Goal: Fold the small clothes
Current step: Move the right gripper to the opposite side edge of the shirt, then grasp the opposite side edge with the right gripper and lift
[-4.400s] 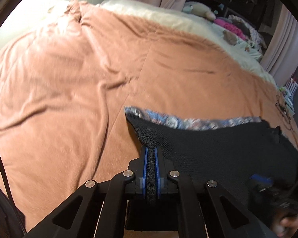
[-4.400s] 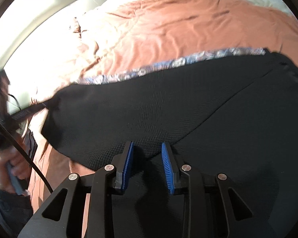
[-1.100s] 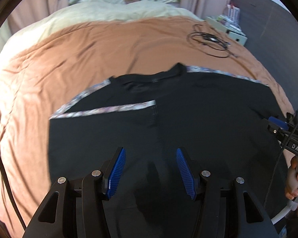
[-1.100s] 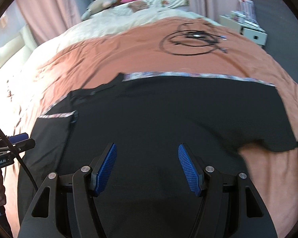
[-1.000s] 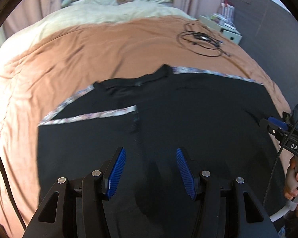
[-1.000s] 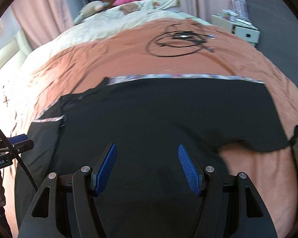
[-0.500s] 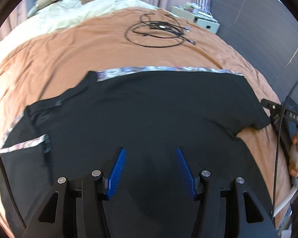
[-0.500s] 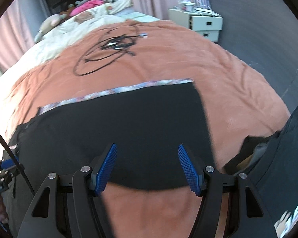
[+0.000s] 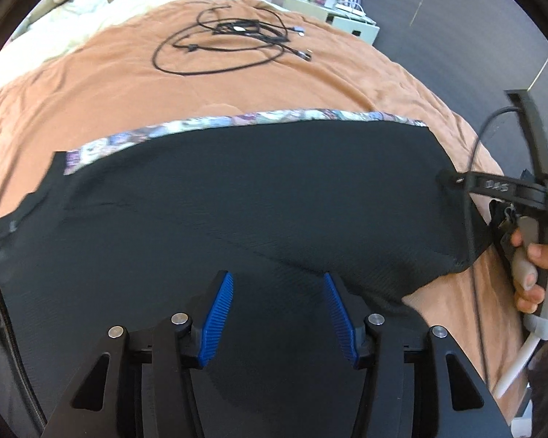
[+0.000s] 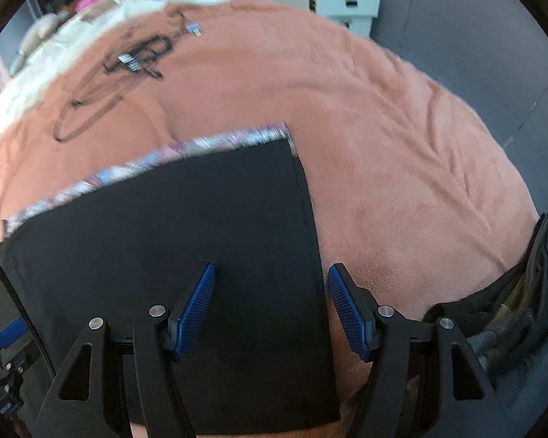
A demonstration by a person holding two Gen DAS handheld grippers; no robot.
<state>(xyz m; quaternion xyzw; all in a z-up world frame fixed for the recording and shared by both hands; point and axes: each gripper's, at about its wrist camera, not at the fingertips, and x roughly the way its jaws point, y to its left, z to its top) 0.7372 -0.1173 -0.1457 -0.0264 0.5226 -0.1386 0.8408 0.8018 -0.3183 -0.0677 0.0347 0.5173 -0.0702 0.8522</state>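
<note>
Garment: a black garment [image 9: 237, 211] with a patterned border strip [image 9: 244, 124] is spread flat on the bed's brown blanket [image 9: 109, 84], directly ahead of and under both pairs of fingers.
Left gripper [image 9: 277, 314]: its blue-padded fingers are spread wide, and nothing is held between them; black cloth lies beneath the gap.
Right gripper [image 10: 272, 310]: its fingers are likewise held wide apart and empty; the garment's side edge [image 10: 310, 226] runs up between them, nearer the right finger.
Step in hand: a fold of the right-hand part appears to be prepared, though the right wrist view is blurred, so this is judged only loosely.
Doing it well: the edge between the right fingers should be pinched through both layers if there are two, lifted only slightly, and carried across so that the border strip stays straight. The cloth beneath the left fingers should be kept flat as an anchor, so that creases are not dragged into the middle.
Risk: a shallow pinch could let the thin knit slip out.
Containers: none is seen on the bed; a loose black cable [image 9: 233, 43] lies coiled beyond the fingers, well apart from the garment, and a white cabinet [image 10: 343, 0] stands past the bed, its contents not discernible.
</note>
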